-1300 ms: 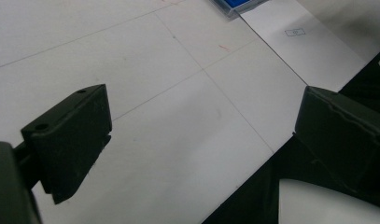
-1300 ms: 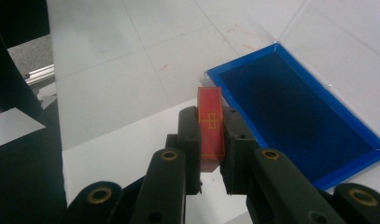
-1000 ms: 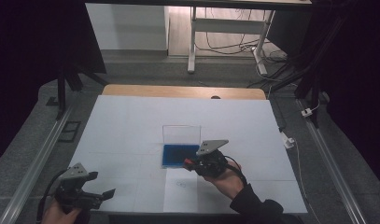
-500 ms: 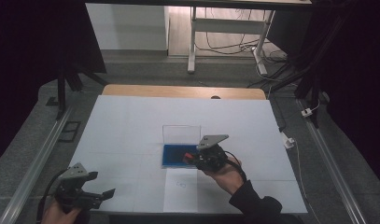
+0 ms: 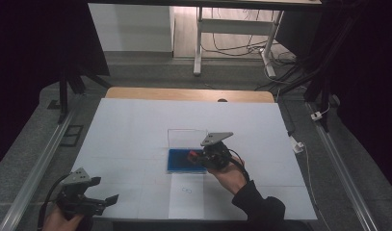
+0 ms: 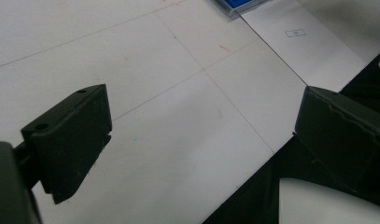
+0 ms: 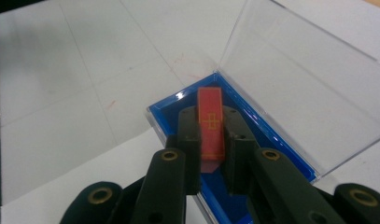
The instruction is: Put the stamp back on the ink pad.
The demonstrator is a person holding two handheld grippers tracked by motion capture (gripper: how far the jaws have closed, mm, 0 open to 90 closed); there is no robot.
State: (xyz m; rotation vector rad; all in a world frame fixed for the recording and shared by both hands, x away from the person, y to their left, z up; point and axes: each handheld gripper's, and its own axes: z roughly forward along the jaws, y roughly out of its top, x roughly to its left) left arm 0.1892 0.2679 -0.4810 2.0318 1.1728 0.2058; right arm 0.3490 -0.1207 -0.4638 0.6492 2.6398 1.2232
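Presently the right gripper (image 7: 211, 140), clamped on the red block (image 7: 211, 122) over the blue tray (image 7: 281, 144) at frame centre, should lower it squarely inside; the left gripper (image 6: 201, 135) gapes empty over the surface (image 5: 136, 125).

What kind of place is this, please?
Probably a lab or workshop bench set up for recording: a table covered in white paper marked with grid lines, metal rails along its sides, and loose cables on the floor behind.

2 grippers: left gripper (image 5: 104, 202), right gripper (image 5: 192, 155). 1 red block (image 7: 211, 122). 1 blue box (image 7: 281, 140) w/ 1 clear lid (image 7: 299, 79). 1 paper slip (image 5: 186, 195). 1 table (image 5: 136, 125).
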